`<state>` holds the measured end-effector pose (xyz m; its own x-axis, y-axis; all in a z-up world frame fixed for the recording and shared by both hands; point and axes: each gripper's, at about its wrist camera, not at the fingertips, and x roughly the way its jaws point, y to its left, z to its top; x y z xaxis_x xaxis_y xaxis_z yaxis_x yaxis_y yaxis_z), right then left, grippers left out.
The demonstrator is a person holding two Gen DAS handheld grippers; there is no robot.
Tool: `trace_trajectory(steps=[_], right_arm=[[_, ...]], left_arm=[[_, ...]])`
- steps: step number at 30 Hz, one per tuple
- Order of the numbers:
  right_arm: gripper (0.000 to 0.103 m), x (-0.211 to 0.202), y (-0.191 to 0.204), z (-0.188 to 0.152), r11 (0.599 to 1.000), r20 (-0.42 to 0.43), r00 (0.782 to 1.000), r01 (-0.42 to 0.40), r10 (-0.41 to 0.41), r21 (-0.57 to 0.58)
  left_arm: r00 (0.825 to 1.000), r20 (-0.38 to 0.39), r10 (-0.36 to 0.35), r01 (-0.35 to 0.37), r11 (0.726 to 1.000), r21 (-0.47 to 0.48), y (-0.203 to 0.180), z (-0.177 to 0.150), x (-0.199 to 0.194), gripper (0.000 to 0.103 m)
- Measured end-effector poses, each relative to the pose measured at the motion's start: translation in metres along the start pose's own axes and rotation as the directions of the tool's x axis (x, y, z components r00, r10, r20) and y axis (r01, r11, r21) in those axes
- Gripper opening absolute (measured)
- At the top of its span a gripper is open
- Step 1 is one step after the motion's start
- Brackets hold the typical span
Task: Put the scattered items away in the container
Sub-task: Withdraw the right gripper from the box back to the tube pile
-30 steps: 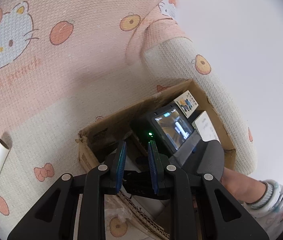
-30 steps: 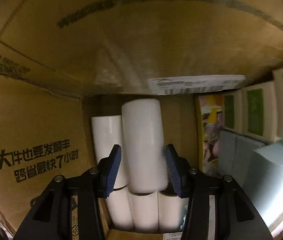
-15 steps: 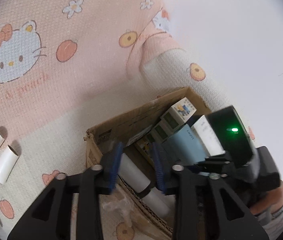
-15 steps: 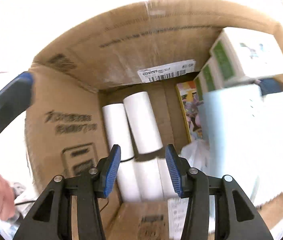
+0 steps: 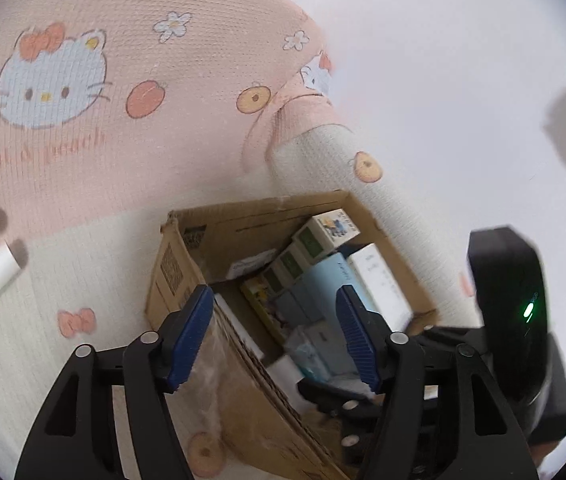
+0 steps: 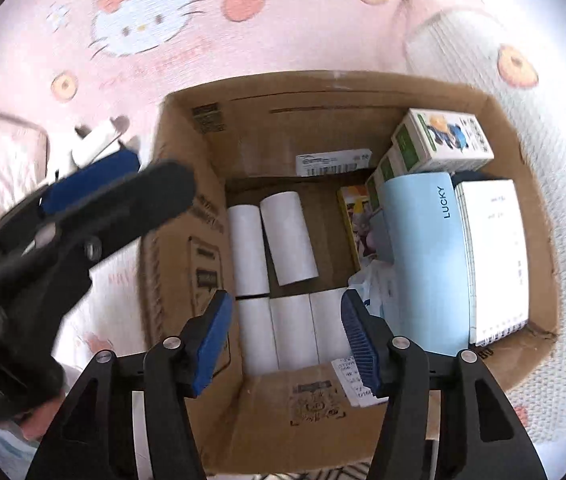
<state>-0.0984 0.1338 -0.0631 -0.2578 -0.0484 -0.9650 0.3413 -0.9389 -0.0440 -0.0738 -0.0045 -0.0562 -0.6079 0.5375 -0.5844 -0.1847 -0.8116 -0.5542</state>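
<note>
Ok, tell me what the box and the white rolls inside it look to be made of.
Box: brown corrugated cardboard, matte; fluted edge and printed marks show. White rolls: smooth matte tubes, probably paper or thin card; the look leaves that open.

A home, most likely a bedroom or a child's room

A pink and cream quilted blanket [image 6: 291, 24] printed with a cartoon cat's face, peaches and bows covers the surface from nine o'clock round to one; on it stands a reused cardboard shipping box [image 6: 187, 184] holding white paper rolls [image 6: 289, 238], a pale blue case and small printed cartons, with a plain white wall [image 5: 463, 60] at two o'clock
</note>
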Motion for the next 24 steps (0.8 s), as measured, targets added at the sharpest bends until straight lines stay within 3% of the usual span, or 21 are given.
trace_trajectory(steps=[8, 19, 24], right_arm=[[0.057, -0.01, 0.024, -0.019, 0.998, 0.028, 0.998, 0.056, -0.056, 0.003], [0.057, -0.023, 0.049, -0.04, 0.974, 0.067, 0.975, 0.218, -0.213, -0.063], [0.057, -0.039, 0.083, -0.044, 0.908, 0.19, 0.918, 0.381, -0.348, -0.175]], left_arm=[[0.998, 0.045, 0.042, -0.041, 0.999, -0.026, 0.012, -0.01, -0.033, 0.071], [0.986, 0.051, 0.158, -0.155, 0.986, -0.055, 0.044, -0.033, -0.063, 0.071], [0.979, 0.022, 0.204, -0.202, 0.977, -0.068, 0.058, -0.049, -0.072, 0.071]])
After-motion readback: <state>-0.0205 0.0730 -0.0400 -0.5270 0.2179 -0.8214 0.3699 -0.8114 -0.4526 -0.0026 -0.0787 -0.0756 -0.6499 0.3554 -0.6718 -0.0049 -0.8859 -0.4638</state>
